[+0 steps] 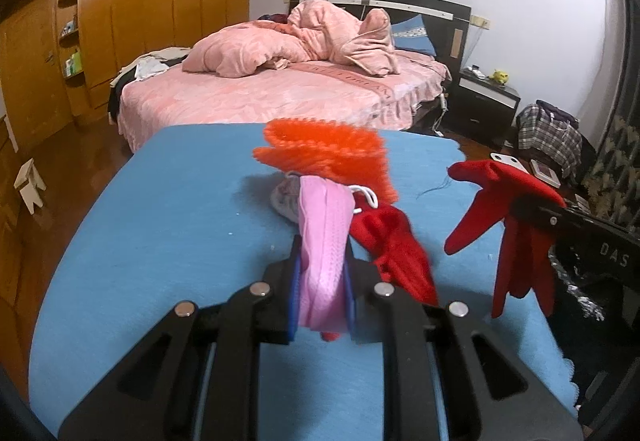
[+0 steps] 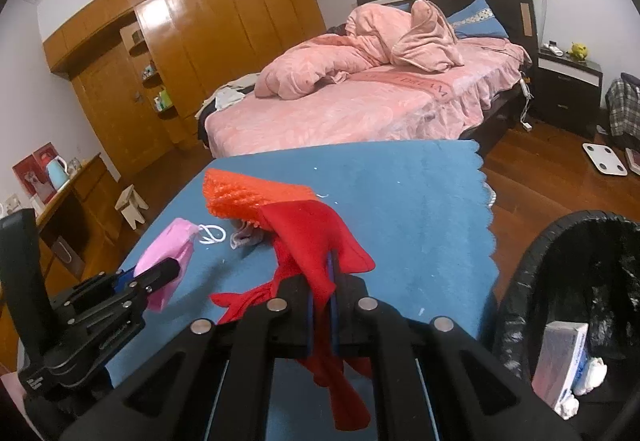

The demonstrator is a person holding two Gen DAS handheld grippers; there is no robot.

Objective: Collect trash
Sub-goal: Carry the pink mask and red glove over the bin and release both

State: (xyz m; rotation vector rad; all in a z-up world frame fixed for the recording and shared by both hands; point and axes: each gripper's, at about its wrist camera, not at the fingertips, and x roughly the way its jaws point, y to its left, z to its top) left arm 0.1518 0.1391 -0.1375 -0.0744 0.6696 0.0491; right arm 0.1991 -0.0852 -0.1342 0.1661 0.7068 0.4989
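Left claw (image 1: 322, 281) is clamped on a pink face mask (image 1: 322, 241), held up off the blue worktop (image 1: 160, 221), its long axis running straight out along the fingers and its white ear loop (image 1: 366, 195) dangling at the far end. Right claw (image 2: 322, 305) is clenched on a red glove (image 2: 316, 241), fingers hanging down. Second red glove (image 1: 394, 245) and a bristly orange glove (image 1: 328, 153) lie on the worktop. Black-lined trash bin (image 2: 516, 281) sits just off the worktop's right edge, a small carton (image 2: 560, 365) inside.
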